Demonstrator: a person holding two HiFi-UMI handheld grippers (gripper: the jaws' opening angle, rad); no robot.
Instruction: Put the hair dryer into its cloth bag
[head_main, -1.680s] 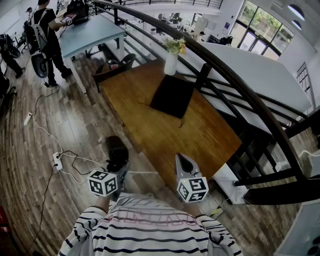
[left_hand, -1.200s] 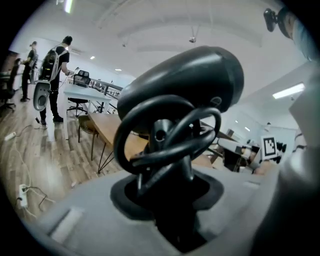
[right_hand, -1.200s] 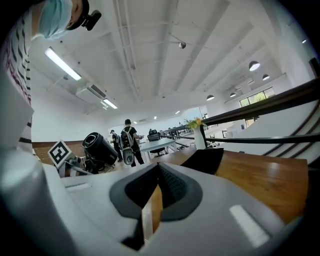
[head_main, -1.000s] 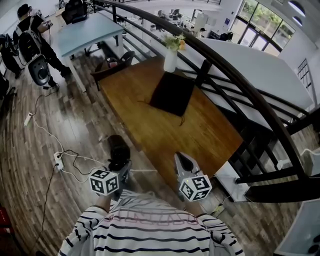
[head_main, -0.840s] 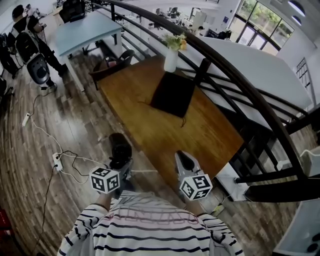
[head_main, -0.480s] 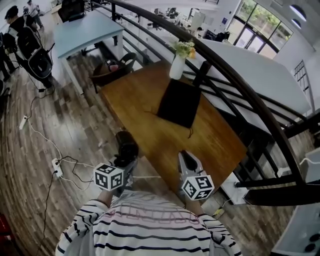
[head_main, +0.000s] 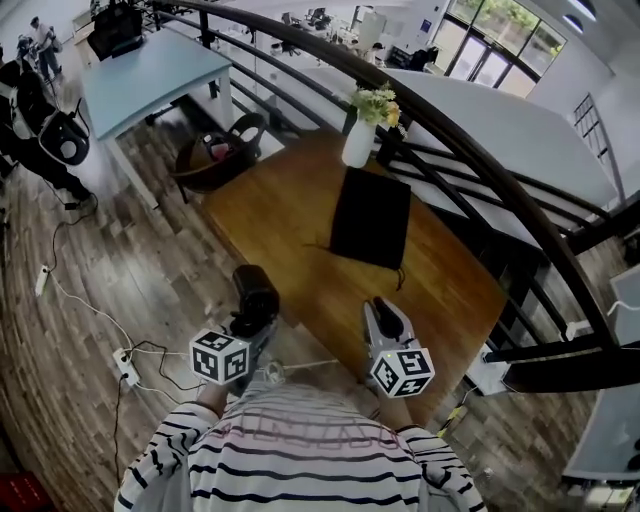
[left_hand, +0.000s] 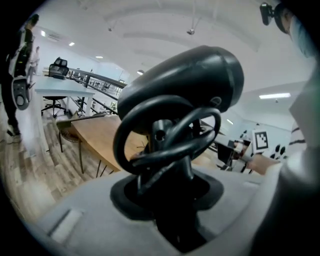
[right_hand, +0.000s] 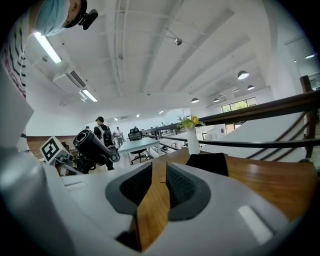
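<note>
Clamped in the left gripper (head_main: 247, 328): the dryer (head_main: 254, 292), jaws partly closed on its handle and looped cord, barrel up and forward, just off the near left edge of the table (head_main: 285, 215) and over the floor. Closer to that table than in the earlier head views, with both grippers carried forward and the tabletop larger in the picture. Flat on the wood ahead and to the right, well apart from the dryer: the bag (head_main: 372, 217), dark, with a drawstring trailing at its near corner. Over the table's near edge, the right gripper (head_main: 386, 316), jaws just opened to a narrow gap, nothing between them but wood seen through. Just beyond the bag's far edge, a vase (head_main: 360, 143) of flowers, close to the railing (head_main: 480, 150) along the table's far side. At the table's far left end a chair (head_main: 215, 160), past it a pale blue table (head_main: 150, 75) and people (head_main: 40, 120) at the picture's edge. On the floor to the left, cables and a power strip (head_main: 127, 365). At the bottom, a striped shirt (head_main: 300, 460), cutting off a white cord (head_main: 300, 365) behind the dryer. Left pads largely covered by the dryer in the left gripper view. Bag's opening not to be made out.
</note>
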